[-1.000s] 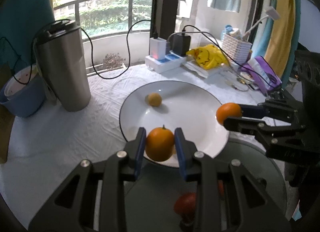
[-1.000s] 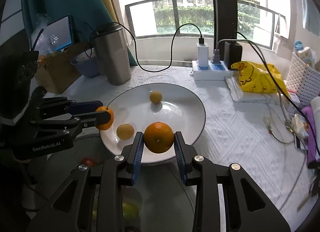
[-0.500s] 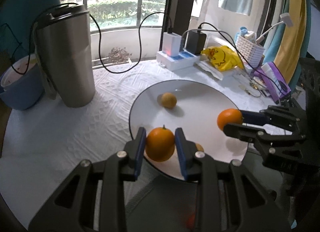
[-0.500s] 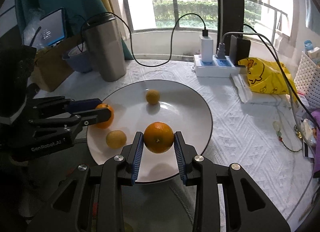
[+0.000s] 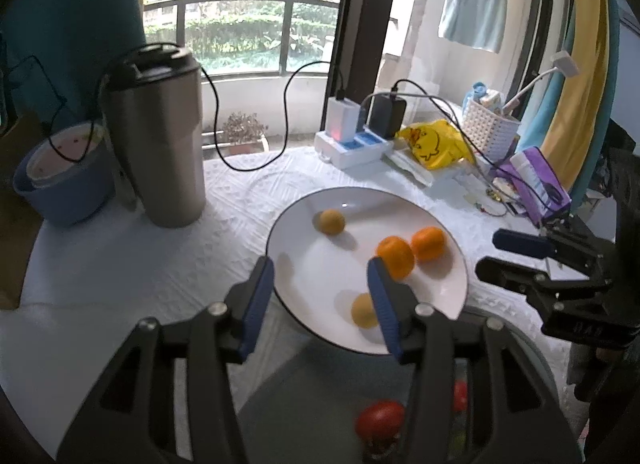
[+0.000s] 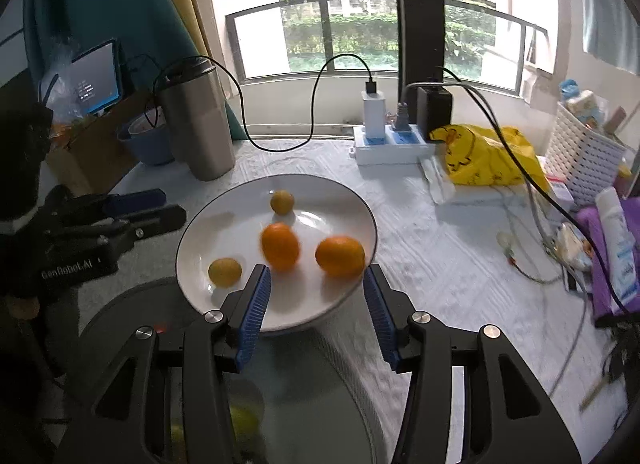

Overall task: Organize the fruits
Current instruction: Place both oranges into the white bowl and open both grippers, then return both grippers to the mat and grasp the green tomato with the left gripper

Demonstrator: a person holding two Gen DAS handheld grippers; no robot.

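Note:
A white plate (image 5: 304, 264) (image 6: 240, 199) lies on the white cloth. On it lie two oranges (image 5: 395, 256) (image 5: 429, 243), also in the right wrist view (image 6: 280, 246) (image 6: 340, 256), and two small yellow fruits (image 5: 332, 221) (image 5: 363, 316) (image 6: 282, 201) (image 6: 225, 272). My left gripper (image 5: 320, 296) is open and empty over the plate's near left edge. My right gripper (image 6: 316, 304) is open and empty over the plate's near edge; it shows at the right in the left wrist view (image 5: 516, 254).
A steel tumbler (image 5: 156, 135) and a blue bowl (image 5: 60, 179) stand at the back left. A power strip with chargers (image 5: 356, 131), a yellow bag (image 5: 436, 143) and a white basket (image 5: 490, 129) lie behind. A glass surface with a red fruit (image 5: 380, 420) is below.
Both grippers have opened and let go of their oranges, which now lie on the plate. Both grippers have pulled back a little from the plate.

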